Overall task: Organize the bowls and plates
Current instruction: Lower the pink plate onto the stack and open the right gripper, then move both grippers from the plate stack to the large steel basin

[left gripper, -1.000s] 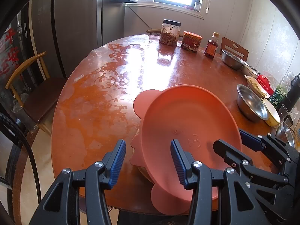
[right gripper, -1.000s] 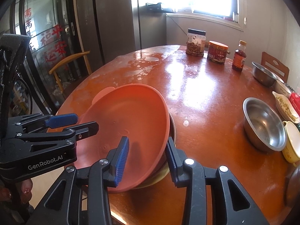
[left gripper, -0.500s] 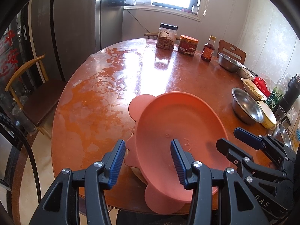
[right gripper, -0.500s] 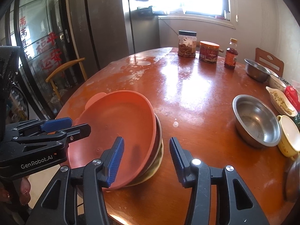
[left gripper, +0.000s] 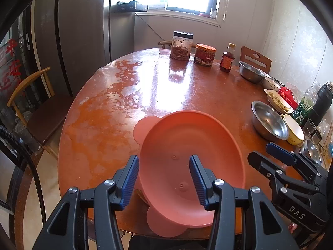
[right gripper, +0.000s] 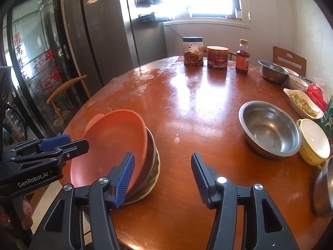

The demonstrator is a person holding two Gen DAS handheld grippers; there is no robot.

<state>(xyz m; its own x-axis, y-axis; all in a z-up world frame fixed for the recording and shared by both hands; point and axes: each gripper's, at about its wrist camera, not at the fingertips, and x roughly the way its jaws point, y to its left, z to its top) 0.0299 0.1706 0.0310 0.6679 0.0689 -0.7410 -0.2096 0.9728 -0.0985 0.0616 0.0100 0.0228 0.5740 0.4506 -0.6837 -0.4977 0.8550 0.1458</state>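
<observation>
A pink bear-shaped plate [left gripper: 187, 162] with round ears lies tilted on top of a small stack of dishes [right gripper: 153, 166] at the near edge of the round wooden table [left gripper: 187, 91]. It also shows in the right wrist view [right gripper: 112, 143]. My left gripper [left gripper: 164, 179] is open, its jaws either side of the plate's near rim without pressing it. My right gripper [right gripper: 162, 177] is open and empty, just right of the stack, above bare table.
A steel bowl [right gripper: 269, 128] and a yellow cup [right gripper: 313, 145] stand at the right. Another steel bowl [right gripper: 272, 70], a snack dish [right gripper: 303, 102], jars [right gripper: 192, 51] and a sauce bottle [right gripper: 242, 57] line the far side. Chairs stand around the table.
My right gripper let go of the plate, opened wide and drew back to the right. The plate settled onto the stack. Both grippers pulled back from the table.
</observation>
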